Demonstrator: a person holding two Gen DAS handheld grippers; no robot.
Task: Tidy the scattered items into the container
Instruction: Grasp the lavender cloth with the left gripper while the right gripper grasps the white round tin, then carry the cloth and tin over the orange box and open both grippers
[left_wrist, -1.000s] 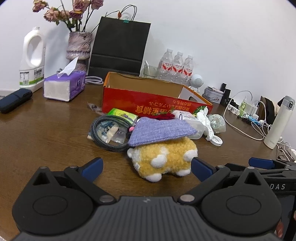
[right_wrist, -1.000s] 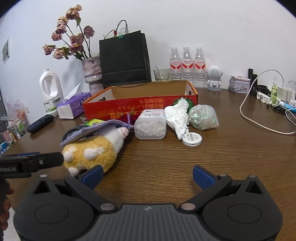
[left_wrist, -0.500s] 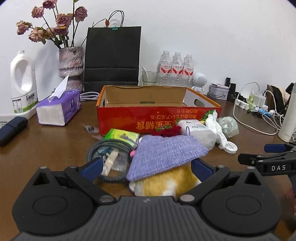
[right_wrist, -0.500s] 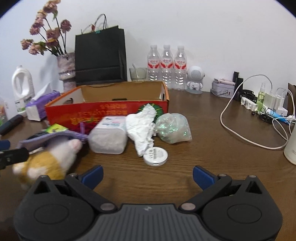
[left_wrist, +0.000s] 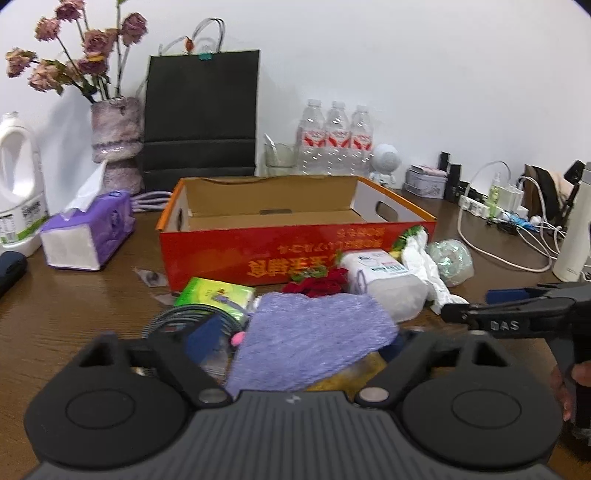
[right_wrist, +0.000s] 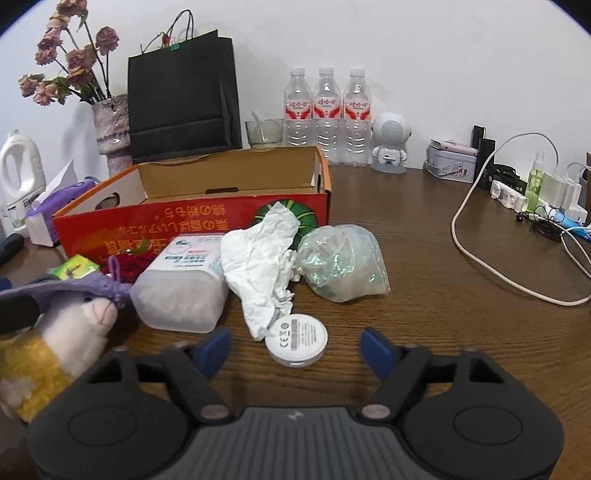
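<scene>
Plush toy (left_wrist: 354, 369) sits between the closing left gripper (left_wrist: 299, 339), at 6 o'clock of the box (left_wrist: 295, 254).
Both jaws have just narrowed; right gripper (right_wrist: 295, 347) brackets the white disc (right_wrist: 296, 339), neither gripped yet.

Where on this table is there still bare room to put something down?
Inside the red cardboard box, whose floor shows bare. Also the wood right of the clear plastic bag, up to the white cable. The strip along the box front is crowded: plush toy, cotton-swab tub, crumpled tissue, white disc.
</scene>
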